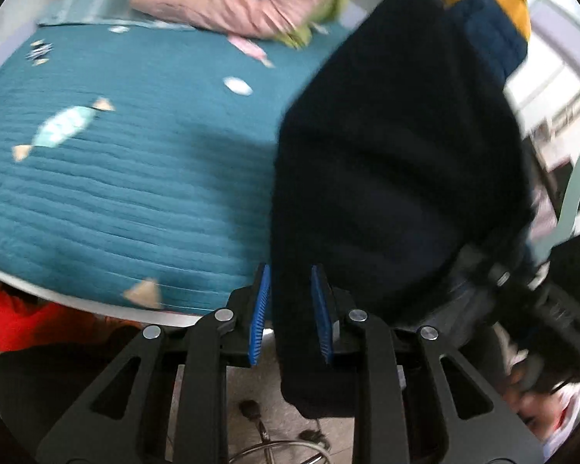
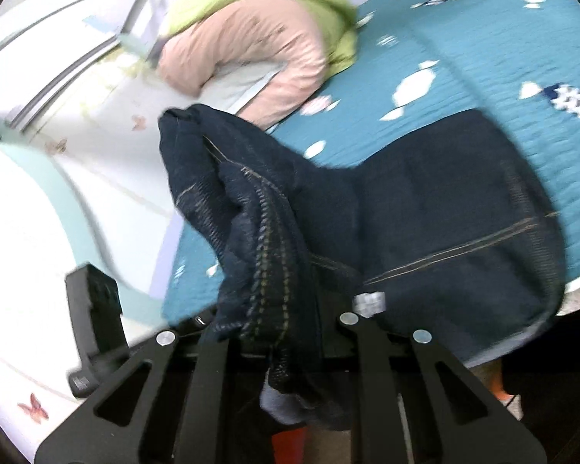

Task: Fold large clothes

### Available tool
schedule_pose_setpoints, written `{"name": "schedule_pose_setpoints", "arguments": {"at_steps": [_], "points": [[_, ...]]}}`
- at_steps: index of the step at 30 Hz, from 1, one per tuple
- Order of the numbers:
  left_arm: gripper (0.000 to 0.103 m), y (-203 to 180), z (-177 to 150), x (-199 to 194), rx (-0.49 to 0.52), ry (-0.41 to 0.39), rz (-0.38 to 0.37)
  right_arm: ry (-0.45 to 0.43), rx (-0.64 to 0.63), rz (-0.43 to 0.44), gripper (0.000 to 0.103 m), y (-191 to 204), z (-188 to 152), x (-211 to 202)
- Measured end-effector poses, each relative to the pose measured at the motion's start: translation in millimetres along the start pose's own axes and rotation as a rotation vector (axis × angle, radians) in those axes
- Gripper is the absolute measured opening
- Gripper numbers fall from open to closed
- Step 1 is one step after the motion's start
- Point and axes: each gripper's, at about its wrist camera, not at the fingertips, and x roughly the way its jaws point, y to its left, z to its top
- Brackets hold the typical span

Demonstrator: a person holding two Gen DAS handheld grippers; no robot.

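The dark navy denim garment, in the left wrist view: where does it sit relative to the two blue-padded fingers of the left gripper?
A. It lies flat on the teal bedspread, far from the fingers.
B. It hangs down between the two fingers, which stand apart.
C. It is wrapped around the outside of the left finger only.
B: the dark navy denim garment drops through the left gripper, with gaps visible beside its blue-padded fingers.

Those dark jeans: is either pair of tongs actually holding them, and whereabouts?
The right tongs grip the jeans at a bunched, stitched seam edge. The left tongs stand open around a hanging end, not pinching it.
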Motion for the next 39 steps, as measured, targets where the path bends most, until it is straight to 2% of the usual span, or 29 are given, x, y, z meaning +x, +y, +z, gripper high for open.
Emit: {"name": "schedule_pose_setpoints", "arguments": {"at_steps": [4,10,13,17,22,25,26,29,31,32,33,34,35,38,39], "points": [[0.023,-22.6,-6.8,38.5,0.048,0.059,0.001,-0.02,0.088,-0.099,0.013,-48.1,7.5,-15.2],[0.024,-44.7,-9.5,78.1,0.117,0.115,0.025,0.054,0.218,-0.236,0.014,-115.5,8.2,-1.7],[0.024,-52.3,-12.2,94.7,0.163,0.145,0.069,0.093,0.257,-0.269,0.024,-131.9,3.0,1.1],[0.024,-58.1,-9.5,103.0,0.184,0.152,0.097,0.057,0.227,-0.286,0.027,-121.8,3.5,-32.9],[0.025,-56.7,-1.2,110.0,0.168,0.159,0.098,-0.06,0.133,-0.319,0.028,-92.2,4.1,-78.4],[0.025,-66.5,1.1,112.1,0.181,0.166,0.105,-0.131,0.061,-0.284,0.028,-71.2,13.5,-87.5],[0.025,-67.6,-3.9,110.9,0.183,0.167,0.107,-0.136,0.031,-0.242,0.028,-65.5,16.8,-84.8],[0.026,-71.6,-5.2,110.0,0.185,0.172,0.115,-0.033,0.028,-0.191,0.028,-78.5,28.1,-45.0],[0.026,-72.5,-5.4,110.6,0.178,0.174,0.113,0.062,0.076,-0.253,0.027,-104.8,25.5,-14.8],[0.026,-71.5,-4.6,111.0,0.172,0.177,0.11,0.106,0.089,-0.288,0.024,-117.0,22.7,-2.0],[0.026,-70.5,-4.3,110.8,0.17,0.181,0.106,0.131,0.122,-0.271,0.023,-128.6,20.2,6.0],[0.027,-70.1,-3.7,111.3,0.169,0.187,0.096,0.109,0.155,-0.251,0.024,-132.7,18.1,-0.8],[0.027,-69.5,-3.1,111.6,0.17,0.186,0.095,0.091,0.162,-0.242,0.026,-130.8,19.6,-5.1],[0.031,-62.5,-0.3,112.5,0.144,0.187,0.065,0.007,0.16,-0.268,0.056,-122.8,17.4,-34.9],[0.033,-61.0,0.4,112.5,0.134,0.187,0.06,0.007,0.168,-0.296,0.059,-125.7,13.9,-39.3]]}}
